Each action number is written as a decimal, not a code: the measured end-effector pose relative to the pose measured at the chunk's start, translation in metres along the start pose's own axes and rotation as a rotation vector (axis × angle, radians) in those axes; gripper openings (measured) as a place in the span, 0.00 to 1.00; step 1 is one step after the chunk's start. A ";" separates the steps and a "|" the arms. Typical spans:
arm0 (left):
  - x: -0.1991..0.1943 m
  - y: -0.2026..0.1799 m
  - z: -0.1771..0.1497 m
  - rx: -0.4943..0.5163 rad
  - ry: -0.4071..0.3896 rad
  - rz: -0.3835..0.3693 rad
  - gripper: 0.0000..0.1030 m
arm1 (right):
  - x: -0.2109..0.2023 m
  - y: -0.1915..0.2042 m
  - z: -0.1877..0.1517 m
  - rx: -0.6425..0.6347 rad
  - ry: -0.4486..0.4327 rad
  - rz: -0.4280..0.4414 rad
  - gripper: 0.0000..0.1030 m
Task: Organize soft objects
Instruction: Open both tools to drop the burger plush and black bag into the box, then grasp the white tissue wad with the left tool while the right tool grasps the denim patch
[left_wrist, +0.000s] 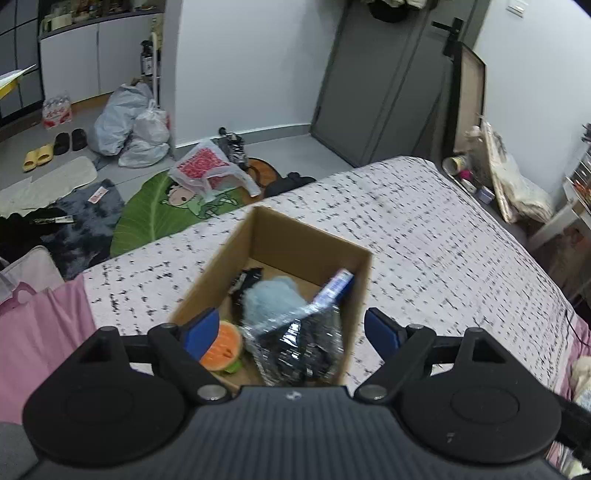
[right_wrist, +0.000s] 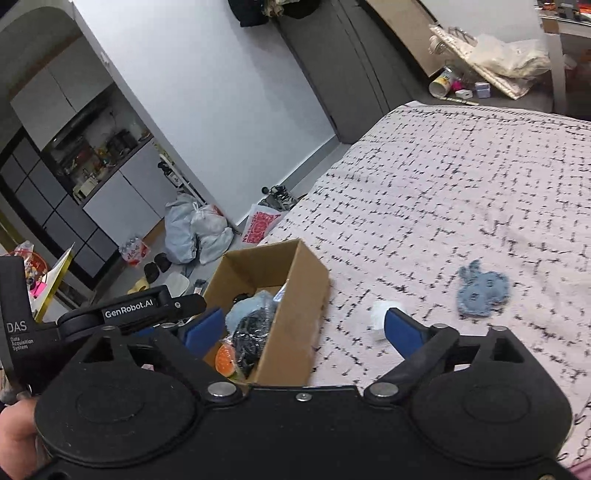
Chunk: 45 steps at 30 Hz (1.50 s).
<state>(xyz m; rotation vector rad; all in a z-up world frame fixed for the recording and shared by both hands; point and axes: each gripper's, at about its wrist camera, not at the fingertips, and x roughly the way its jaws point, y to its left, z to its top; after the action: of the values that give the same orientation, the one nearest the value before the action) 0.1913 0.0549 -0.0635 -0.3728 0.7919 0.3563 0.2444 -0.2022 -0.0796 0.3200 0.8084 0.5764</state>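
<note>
An open cardboard box (left_wrist: 221, 258) stands on the bed; it also shows in the right wrist view (right_wrist: 295, 317). Inside lie a watermelon-slice toy (left_wrist: 223, 347), a light blue fluffy toy (left_wrist: 271, 299), a clear bag of black items (left_wrist: 303, 343) and a blue-white packet (left_wrist: 338, 284). My left gripper (left_wrist: 291, 330) is open and empty just above the box's near end. My right gripper (right_wrist: 304, 330) is open and empty above the box's right side. A small blue plush (right_wrist: 480, 291) and a white soft piece (right_wrist: 382, 317) lie on the bedspread to the right.
The bed has a pale pink bedspread with black dashes (left_wrist: 424, 229). The floor beyond holds plastic bags (left_wrist: 129, 125), a green leaf mat (left_wrist: 155, 210), slippers (left_wrist: 37, 157) and a grey door (left_wrist: 376, 81). A pink bag (left_wrist: 37, 332) sits at the left.
</note>
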 end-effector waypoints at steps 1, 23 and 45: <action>-0.001 -0.004 -0.002 0.008 0.001 -0.002 0.82 | -0.003 -0.004 0.001 0.008 -0.005 -0.004 0.93; 0.009 -0.066 -0.016 0.031 0.025 -0.066 0.82 | -0.035 -0.097 0.023 0.207 -0.077 -0.048 1.00; 0.095 -0.114 -0.030 0.045 0.160 -0.143 0.81 | 0.019 -0.144 0.019 0.287 -0.008 -0.170 0.99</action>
<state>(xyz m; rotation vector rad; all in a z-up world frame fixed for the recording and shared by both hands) 0.2845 -0.0422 -0.1319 -0.4167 0.9229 0.1758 0.3208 -0.3072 -0.1475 0.5105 0.9028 0.2985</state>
